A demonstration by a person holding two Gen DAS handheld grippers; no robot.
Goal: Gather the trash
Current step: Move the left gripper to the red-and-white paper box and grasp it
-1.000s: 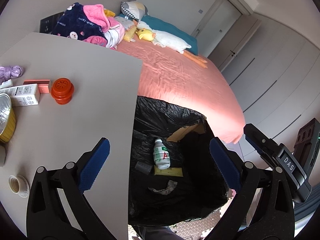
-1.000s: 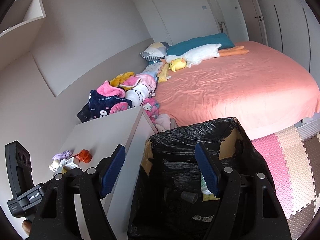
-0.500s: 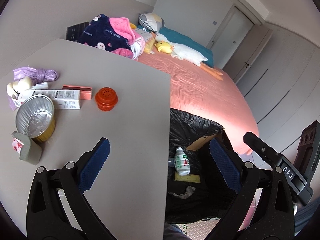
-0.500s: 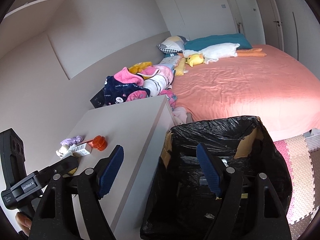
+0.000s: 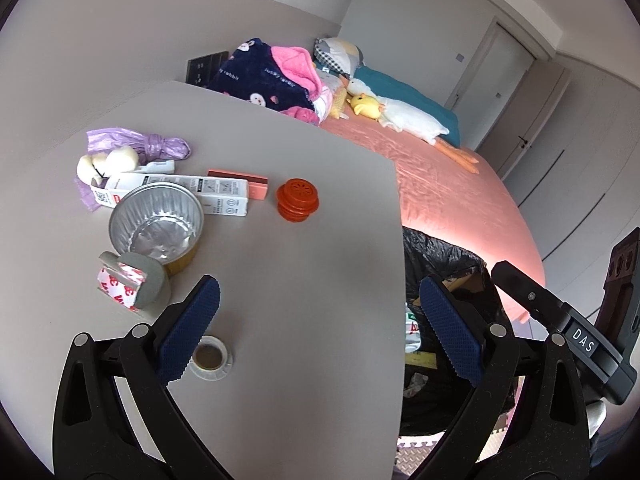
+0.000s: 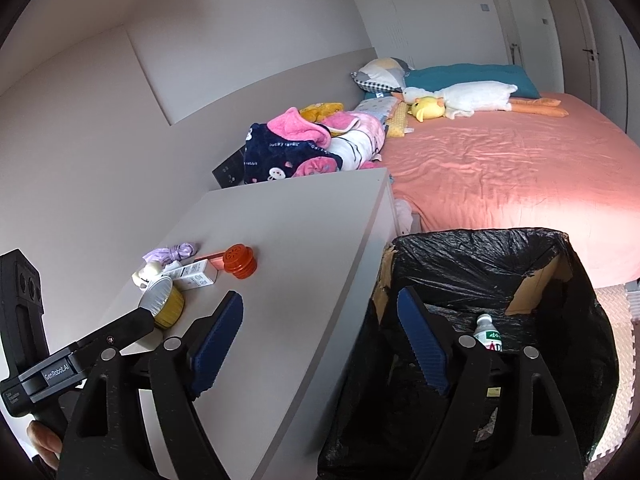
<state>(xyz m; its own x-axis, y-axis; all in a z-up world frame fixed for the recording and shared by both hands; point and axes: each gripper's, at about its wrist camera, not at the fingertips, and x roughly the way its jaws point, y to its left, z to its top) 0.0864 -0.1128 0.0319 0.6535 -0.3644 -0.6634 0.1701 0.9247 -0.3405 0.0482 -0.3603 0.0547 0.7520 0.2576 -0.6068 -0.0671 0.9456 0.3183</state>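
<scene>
Trash lies on the grey table (image 5: 304,280): an orange cap (image 5: 297,200), a foil cup (image 5: 156,226), a white carton (image 5: 188,192), a pink box (image 5: 240,181), a purple bag (image 5: 140,144), a tape roll (image 5: 134,284) and a small tape ring (image 5: 210,357). My left gripper (image 5: 318,330) is open and empty above the table's near right part. My right gripper (image 6: 320,340) hangs over the gap between table (image 6: 288,264) and the black-lined bin (image 6: 480,264); its jaws are opening, nothing between them. A small bottle (image 6: 489,334) lies in the bin.
A bed with a pink sheet (image 6: 520,168) stands behind the bin, with a heap of clothes (image 6: 304,148) and plush toys (image 6: 460,100) at its head. Foam floor mats (image 6: 616,300) lie to the right. A person's fingers (image 6: 44,440) hold the left gripper's handle.
Both views have swung left, from the bin toward the table. The table's trash has come into the left wrist view, and the bin has slid to the right.
</scene>
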